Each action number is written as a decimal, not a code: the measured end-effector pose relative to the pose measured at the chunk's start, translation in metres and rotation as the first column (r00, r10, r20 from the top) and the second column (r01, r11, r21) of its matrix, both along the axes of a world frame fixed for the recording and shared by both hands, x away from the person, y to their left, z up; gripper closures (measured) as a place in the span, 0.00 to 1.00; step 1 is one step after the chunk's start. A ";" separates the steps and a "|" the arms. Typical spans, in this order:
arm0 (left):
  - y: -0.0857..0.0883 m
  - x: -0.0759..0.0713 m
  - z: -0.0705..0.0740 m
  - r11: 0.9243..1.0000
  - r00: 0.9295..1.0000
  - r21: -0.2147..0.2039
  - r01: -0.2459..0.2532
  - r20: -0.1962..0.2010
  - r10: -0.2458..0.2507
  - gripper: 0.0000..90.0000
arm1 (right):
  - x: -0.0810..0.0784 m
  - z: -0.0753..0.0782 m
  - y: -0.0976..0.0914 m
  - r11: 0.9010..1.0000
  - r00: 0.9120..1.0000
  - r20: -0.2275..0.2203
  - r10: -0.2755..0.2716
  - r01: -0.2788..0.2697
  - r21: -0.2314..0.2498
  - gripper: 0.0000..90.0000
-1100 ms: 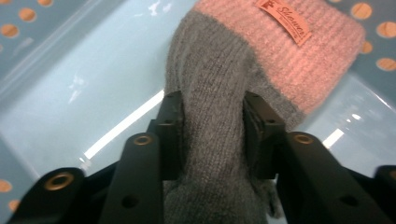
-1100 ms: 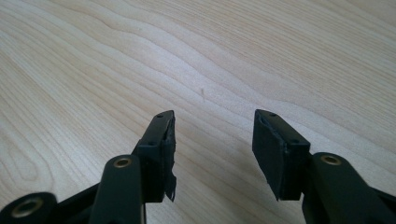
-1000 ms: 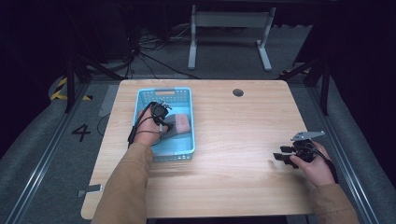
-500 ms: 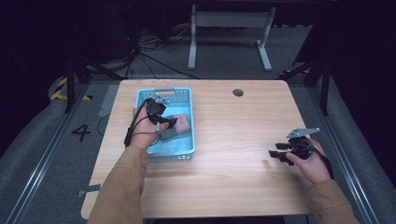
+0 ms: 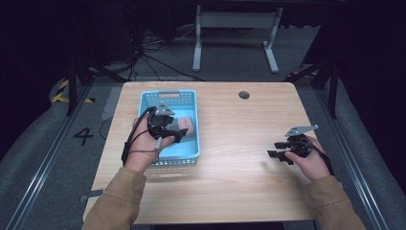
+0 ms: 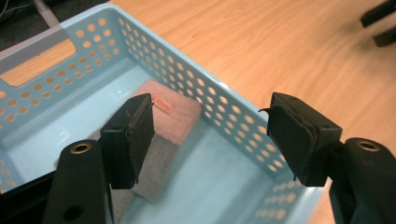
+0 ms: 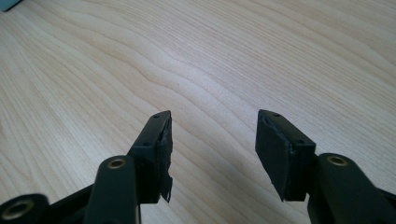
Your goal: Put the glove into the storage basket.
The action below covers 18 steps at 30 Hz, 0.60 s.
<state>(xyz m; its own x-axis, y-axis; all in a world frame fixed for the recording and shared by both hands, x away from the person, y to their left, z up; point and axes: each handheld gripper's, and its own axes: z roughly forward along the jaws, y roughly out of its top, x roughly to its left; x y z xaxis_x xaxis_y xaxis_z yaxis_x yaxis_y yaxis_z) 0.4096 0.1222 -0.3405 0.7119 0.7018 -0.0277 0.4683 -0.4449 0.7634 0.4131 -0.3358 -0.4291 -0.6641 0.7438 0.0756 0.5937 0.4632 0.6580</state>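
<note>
Hovering wide open and empty, the left tongs (image 6: 210, 135) hang over a pinkish-grey cloth (image 6: 180, 119) in the blue basket (image 5: 190, 103); the right tongs (image 7: 212, 149) gape above bare tabletop (image 5: 239, 177).

A wooden table (image 5: 239, 143) stands on grey floor (image 5: 38, 163) in a dim room.

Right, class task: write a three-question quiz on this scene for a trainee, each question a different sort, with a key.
1. True or false: the left gripper is shut on the cloth.
2. The folded cloth lies in: A) the blue basket B) the bare wooden table C) the right gripper.
3. Fill in: the right gripper hovers over the bare ____.

Key: 1 false, its fingers stand apart; 2 A; 3 table.
</note>
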 end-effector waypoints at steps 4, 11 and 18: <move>-0.007 -0.019 0.002 0.999 0.999 0.001 0.048 0.009 -0.048 0.36 | 0.000 -0.001 0.000 1.000 1.000 -0.007 -0.002 0.002 -0.007 0.52; -0.017 -0.047 -0.007 0.992 0.992 -0.005 0.128 -0.012 -0.128 0.36 | -0.002 -0.002 -0.002 1.000 1.000 -0.015 -0.005 0.004 -0.006 0.52; -0.019 -0.067 -0.018 0.986 0.986 -0.010 0.167 -0.026 -0.167 0.35 | -0.003 -0.004 -0.003 1.000 1.000 -0.022 -0.006 0.006 -0.006 0.51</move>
